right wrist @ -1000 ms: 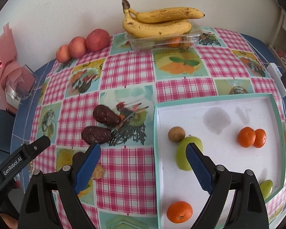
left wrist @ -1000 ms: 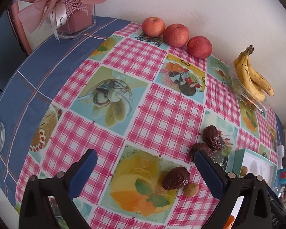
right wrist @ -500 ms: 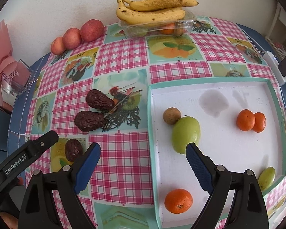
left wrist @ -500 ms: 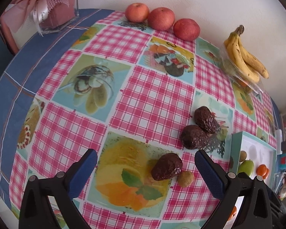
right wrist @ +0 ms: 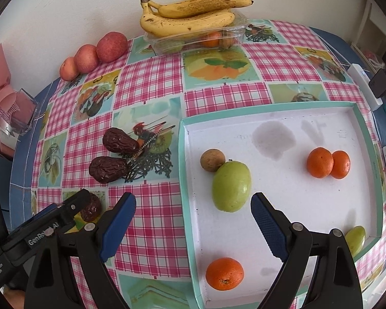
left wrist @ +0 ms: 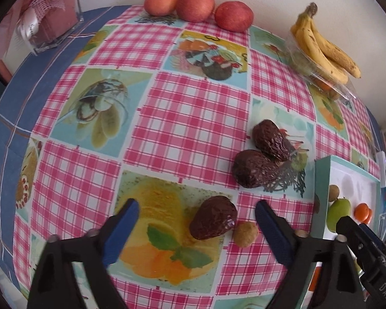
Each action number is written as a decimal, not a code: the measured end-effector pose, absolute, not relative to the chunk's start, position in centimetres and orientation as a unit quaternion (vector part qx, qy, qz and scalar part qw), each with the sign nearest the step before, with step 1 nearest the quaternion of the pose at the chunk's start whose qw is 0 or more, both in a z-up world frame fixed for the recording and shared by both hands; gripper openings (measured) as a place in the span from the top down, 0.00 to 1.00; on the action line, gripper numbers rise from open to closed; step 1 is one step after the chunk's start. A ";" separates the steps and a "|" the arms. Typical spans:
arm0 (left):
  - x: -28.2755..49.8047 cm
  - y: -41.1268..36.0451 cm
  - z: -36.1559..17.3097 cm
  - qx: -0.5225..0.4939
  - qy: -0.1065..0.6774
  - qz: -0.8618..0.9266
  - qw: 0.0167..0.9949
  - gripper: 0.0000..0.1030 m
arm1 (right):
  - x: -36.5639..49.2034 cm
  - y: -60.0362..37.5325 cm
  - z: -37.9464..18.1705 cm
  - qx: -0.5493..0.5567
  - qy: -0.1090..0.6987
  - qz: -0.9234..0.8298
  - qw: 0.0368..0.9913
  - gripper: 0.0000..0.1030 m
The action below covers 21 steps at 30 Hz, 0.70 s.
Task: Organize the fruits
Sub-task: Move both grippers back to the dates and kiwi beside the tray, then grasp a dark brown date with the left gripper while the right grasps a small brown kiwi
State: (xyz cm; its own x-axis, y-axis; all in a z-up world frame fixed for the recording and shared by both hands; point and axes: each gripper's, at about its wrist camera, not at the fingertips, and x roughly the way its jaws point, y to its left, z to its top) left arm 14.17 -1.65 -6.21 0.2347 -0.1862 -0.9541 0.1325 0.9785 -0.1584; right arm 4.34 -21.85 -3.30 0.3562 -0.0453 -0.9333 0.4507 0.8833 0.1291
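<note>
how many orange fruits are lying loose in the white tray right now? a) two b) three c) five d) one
b: in the right wrist view the white tray holds a touching pair of orange fruits near its far right side and a single orange fruit near its front left corner.

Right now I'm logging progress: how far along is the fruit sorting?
Partly done. The tray already holds three oranges, two green fruits and a small brown one. Nothing is in hand: left gripper and right gripper are open. Three dark wrinkled fruits and a small brown fruit remain on the tablecloth.
</note>
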 end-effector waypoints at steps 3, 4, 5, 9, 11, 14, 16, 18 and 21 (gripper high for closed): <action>14.2 -1.9 -6.5 -0.018 0.616 -0.108 0.780 0.29 | 4.4 -21.8 -3.3 0.185 0.546 -0.154 0.803 0.12; 14.2 -2.1 -6.6 -0.018 0.619 -0.109 0.778 0.36 | 4.4 -21.8 -3.3 0.185 0.546 -0.153 0.803 0.12; 14.2 -2.3 -6.7 -0.017 0.620 -0.111 0.777 0.40 | 4.4 -21.7 -3.3 0.184 0.547 -0.152 0.803 0.12; 14.1 -2.6 -6.8 -0.021 0.622 -0.115 0.774 0.43 | 4.6 -21.5 -3.4 0.180 0.549 -0.150 0.803 0.12; 14.2 -2.6 -6.9 -0.027 0.624 -0.115 0.772 0.47 | 4.6 -21.5 -3.4 0.178 0.550 -0.149 0.802 0.12; 14.1 -2.5 -7.0 -0.035 0.627 -0.121 0.769 0.60 | 4.6 -21.5 -3.5 0.175 0.552 -0.148 0.802 0.12; 14.0 -2.4 -7.0 -0.040 0.627 -0.125 0.768 0.62 | 4.7 -21.5 -3.5 0.173 0.553 -0.149 0.802 0.12; 14.0 -2.4 -6.9 -0.047 0.625 -0.128 0.769 0.62 | 4.7 -21.5 -3.5 0.172 0.553 -0.150 0.801 0.12; 14.2 -1.8 -6.6 -0.064 0.622 -0.125 0.771 0.62 | 4.8 -21.4 -3.7 0.167 0.554 -0.152 0.801 0.12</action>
State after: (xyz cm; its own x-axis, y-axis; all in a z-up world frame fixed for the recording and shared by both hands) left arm 14.20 -1.79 -6.57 0.1955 -0.2725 -0.9421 0.1141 0.9604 -0.2541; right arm 4.81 -21.44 -3.66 0.3391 -0.0581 -0.9389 0.4289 0.8978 0.0994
